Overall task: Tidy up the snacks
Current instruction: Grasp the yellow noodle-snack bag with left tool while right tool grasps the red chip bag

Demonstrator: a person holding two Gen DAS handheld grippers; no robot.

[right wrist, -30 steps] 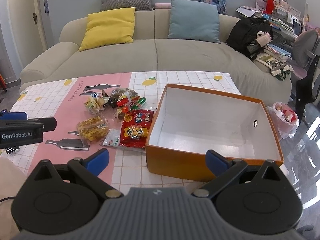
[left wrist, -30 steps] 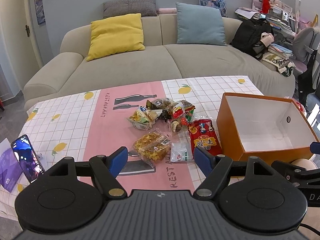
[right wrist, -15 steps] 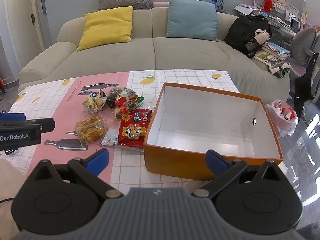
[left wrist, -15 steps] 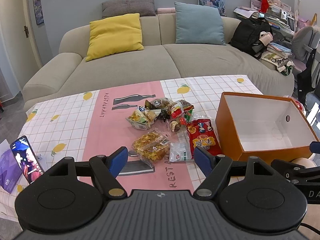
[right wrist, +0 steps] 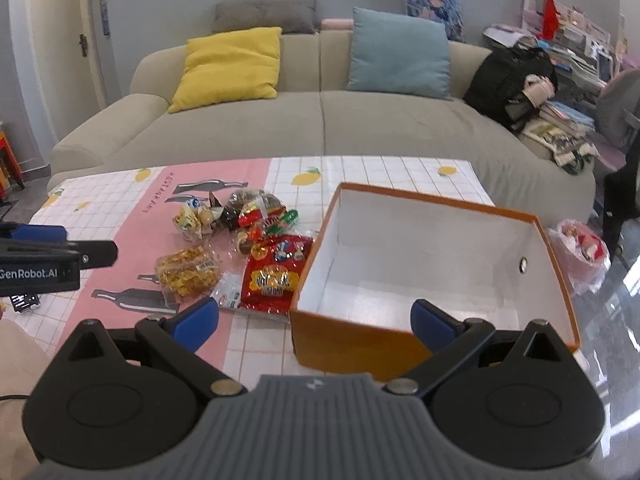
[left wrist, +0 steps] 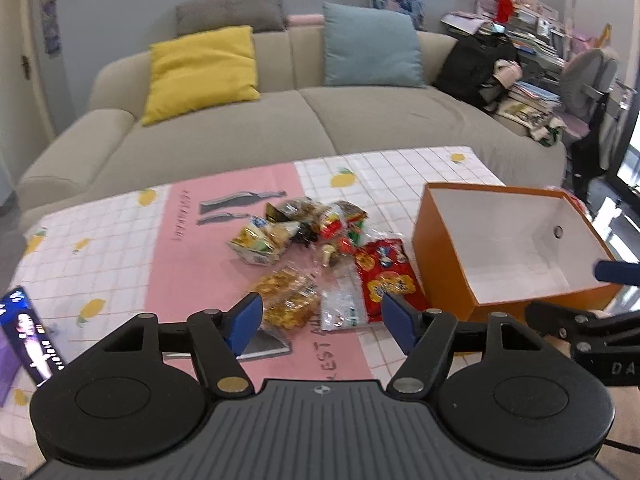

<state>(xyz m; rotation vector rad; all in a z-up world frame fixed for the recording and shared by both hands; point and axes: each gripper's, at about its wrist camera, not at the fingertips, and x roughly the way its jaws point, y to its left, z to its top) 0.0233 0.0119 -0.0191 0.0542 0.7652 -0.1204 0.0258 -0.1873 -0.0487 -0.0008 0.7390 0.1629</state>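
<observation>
A pile of snack packets lies mid-table: a red bag (left wrist: 384, 278) (right wrist: 276, 274), a clear pack of yellow snacks (left wrist: 286, 298) (right wrist: 188, 274), a small white sachet (left wrist: 340, 308) and several small packets (left wrist: 304, 224) (right wrist: 244, 216) behind. An empty orange box (left wrist: 444, 264) (right wrist: 352, 336) with a white inside stands to their right. My left gripper (left wrist: 322, 320) is open and empty, held above the table's near side in front of the yellow pack. My right gripper (right wrist: 314, 316) is open and empty, above the box's near left corner.
The table has a checked lemon cloth (left wrist: 100, 248) with a pink strip. A phone (left wrist: 32, 336) lies at the left edge. A beige sofa (right wrist: 320, 120) with cushions stands behind. A backpack (right wrist: 508, 80), books and a chair are at the right. A plastic bag (right wrist: 580, 256) lies on the floor.
Both grippers have shifted a little; the views have risen and pulled back slightly from the table. Both stay open and empty. The snacks and box have not moved.
</observation>
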